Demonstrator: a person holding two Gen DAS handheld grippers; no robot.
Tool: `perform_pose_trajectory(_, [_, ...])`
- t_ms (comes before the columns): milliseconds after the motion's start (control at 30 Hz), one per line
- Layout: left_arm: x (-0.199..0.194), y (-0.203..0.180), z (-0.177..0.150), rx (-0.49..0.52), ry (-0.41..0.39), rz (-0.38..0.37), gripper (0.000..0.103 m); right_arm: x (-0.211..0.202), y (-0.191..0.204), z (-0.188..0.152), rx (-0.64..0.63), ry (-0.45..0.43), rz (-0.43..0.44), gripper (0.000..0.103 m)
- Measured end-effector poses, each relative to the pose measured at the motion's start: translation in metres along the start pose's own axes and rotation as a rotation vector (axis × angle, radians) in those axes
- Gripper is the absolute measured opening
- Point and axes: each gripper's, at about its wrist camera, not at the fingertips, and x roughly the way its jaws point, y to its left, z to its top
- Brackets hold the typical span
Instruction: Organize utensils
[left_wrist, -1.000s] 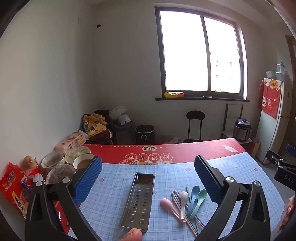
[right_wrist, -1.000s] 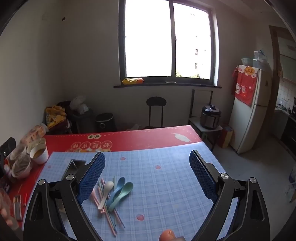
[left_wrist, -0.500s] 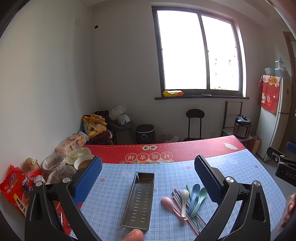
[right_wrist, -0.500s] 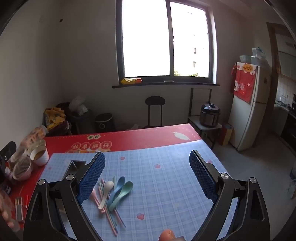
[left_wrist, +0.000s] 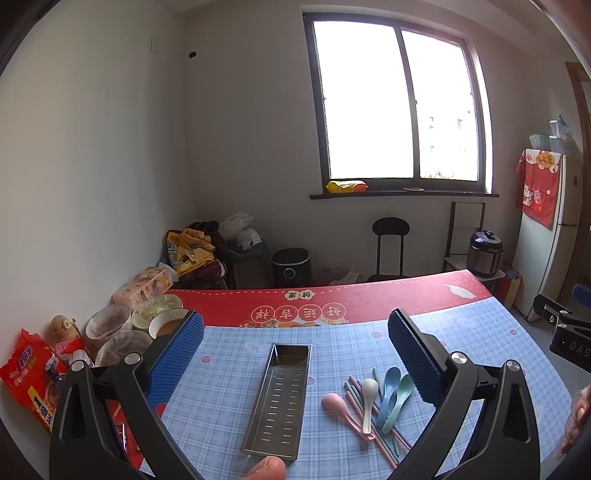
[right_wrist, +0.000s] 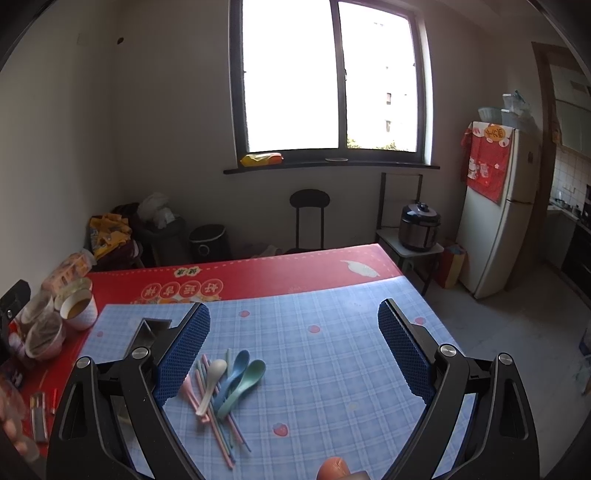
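**Grippers spread above the utensil pile**

Utensils lie loose on the blue checked tablecloth (left_wrist: 480, 332): a pink spoon (left_wrist: 337, 403), a white spoon (left_wrist: 368, 392), a blue spoon (left_wrist: 391, 380) and a pale green spoon (left_wrist: 403, 391), all resting across a fan of thin pastel chopsticks (left_wrist: 384, 439). Their bowls point toward the window, handles toward the person. Just left of the pile, and not touching it, sits a long perforated metal tray (left_wrist: 280, 398), lying lengthwise and holding nothing that I can see.

From where I stand, the left gripper (left_wrist: 295, 363) hangs above the table with its blue-padded jaws spread wide, nothing between them; the tray shows in the gap, the spoons sit near the right-hand pad. A fingertip (left_wrist: 264, 469) peeks in at the bottom edge. The right gripper (right_wrist: 293, 350) is likewise spread wide and holding nothing, and in its view the spoon pile lies just beside its left-hand pad, with the tray's far corner (right_wrist: 153, 328) poking out behind that finger.

Beyond the checked cloth runs a red cloth (left_wrist: 369, 295) with printed characters. Along the left edge of the table stand several bowls (left_wrist: 110, 325), a cup of brownish liquid (right_wrist: 78, 309), a red snack packet (left_wrist: 29, 384) and a tissue pack (left_wrist: 142, 286). Across the room are a bright window (left_wrist: 399, 107), a black stool (left_wrist: 389, 243), a rice cooker (left_wrist: 484, 253) and a fridge (right_wrist: 502, 210) draped with a red cloth.
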Motion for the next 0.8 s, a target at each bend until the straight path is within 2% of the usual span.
perform_pose_trajectory(800, [-0.0017,0.0003,-0.0002,-0.001,0.008,-0.012,0.098,0.0017,-0.0005,-0.0024,0.007,0.01,0.001,0.089])
